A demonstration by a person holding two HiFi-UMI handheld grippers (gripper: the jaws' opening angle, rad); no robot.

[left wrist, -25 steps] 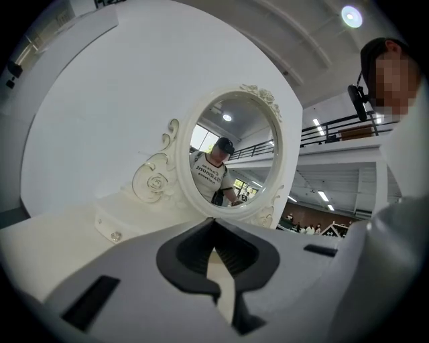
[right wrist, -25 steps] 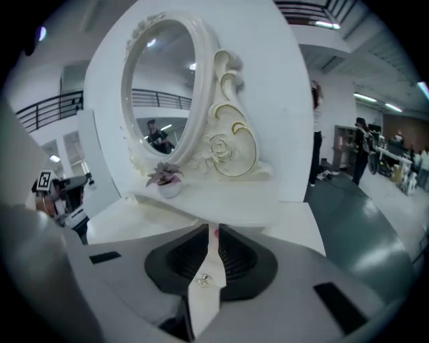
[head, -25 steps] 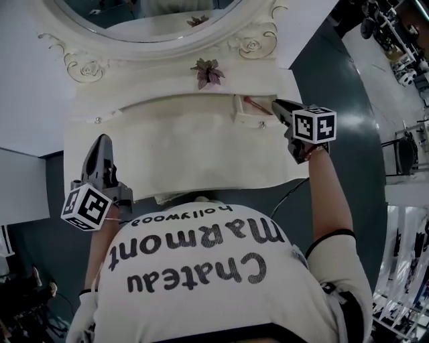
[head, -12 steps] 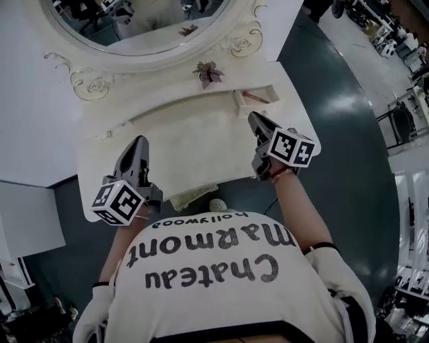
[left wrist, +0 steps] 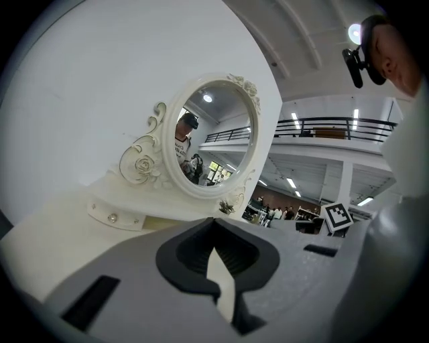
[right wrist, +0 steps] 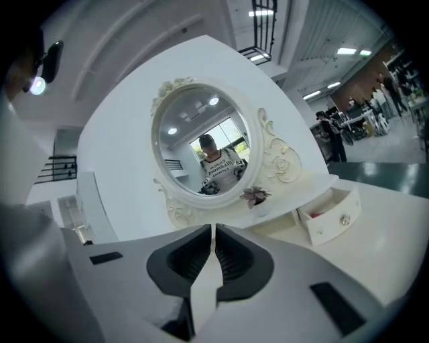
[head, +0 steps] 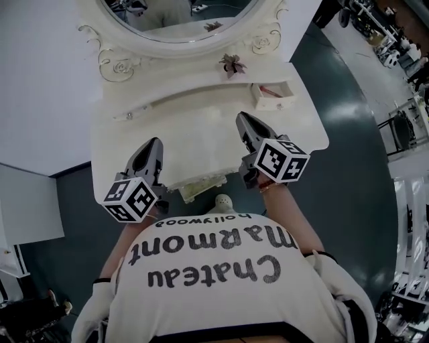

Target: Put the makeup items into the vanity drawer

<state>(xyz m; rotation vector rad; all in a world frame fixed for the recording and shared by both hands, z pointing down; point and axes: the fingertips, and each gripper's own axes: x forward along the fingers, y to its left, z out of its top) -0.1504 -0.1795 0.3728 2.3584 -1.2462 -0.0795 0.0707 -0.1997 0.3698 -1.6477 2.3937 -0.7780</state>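
The white vanity (head: 201,137) has a small right-hand drawer (head: 273,98) pulled open, and a red makeup item (head: 269,92) lies inside it. In the right gripper view the same open drawer (right wrist: 333,217) shows a bit of red (right wrist: 316,214) at its rim. My right gripper (head: 243,120) hovers over the tabletop in front of that drawer, jaws shut and empty (right wrist: 213,229). Over the tabletop's left front my left gripper (head: 151,143) is also shut with nothing in it (left wrist: 214,222). The small left drawer (left wrist: 114,216) is closed.
An oval mirror (head: 177,17) in a carved frame stands at the back, with a small dark flower ornament (head: 232,64) under it. A carved piece (head: 201,187) juts out beneath the front edge of the top. Dark floor (head: 348,134) lies to the right.
My right gripper has drawn back from the open drawer toward the front of the tabletop. The left gripper has moved forward and rightward over the top. The head view has shifted.
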